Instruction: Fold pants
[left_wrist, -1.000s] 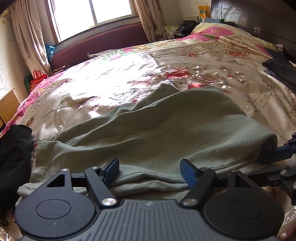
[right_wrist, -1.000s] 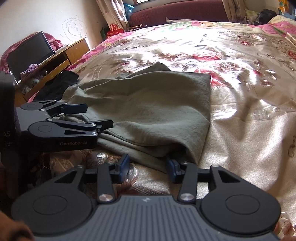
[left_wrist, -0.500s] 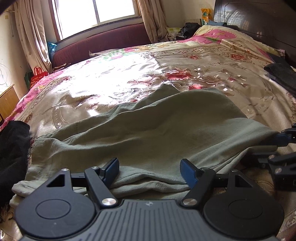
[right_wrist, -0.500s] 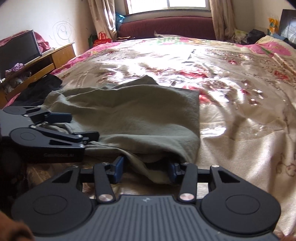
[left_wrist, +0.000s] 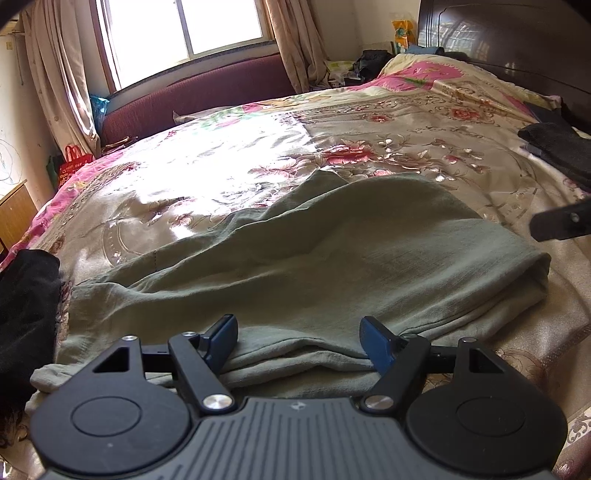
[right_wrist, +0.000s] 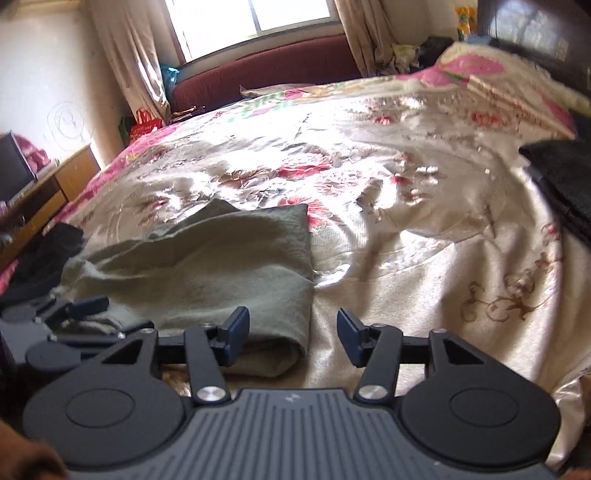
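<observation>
Left wrist — folded pants (left_wrist: 314, 273) on bedspread (left_wrist: 229, 173)

Green pants (right_wrist: 221, 266) folded on a floral bedspread (right_wrist: 424, 258)

The right gripper (right_wrist: 293, 334) hangs with jaws spread above the pants' near folded corner; the left gripper (right_wrist: 92, 314) lies at their left edge, a dark garment (right_wrist: 565, 184) far right.

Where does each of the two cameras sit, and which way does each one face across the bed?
Left wrist: sits on the left gripper, low at the bed's near edge, facing the window over the green pants; its open fingers show, and the right gripper's tip.
Right wrist: sits on the right gripper, facing the same way, further right; its open fingers show, the left gripper at lower left.
Shared: pants, bedspread, window.
</observation>
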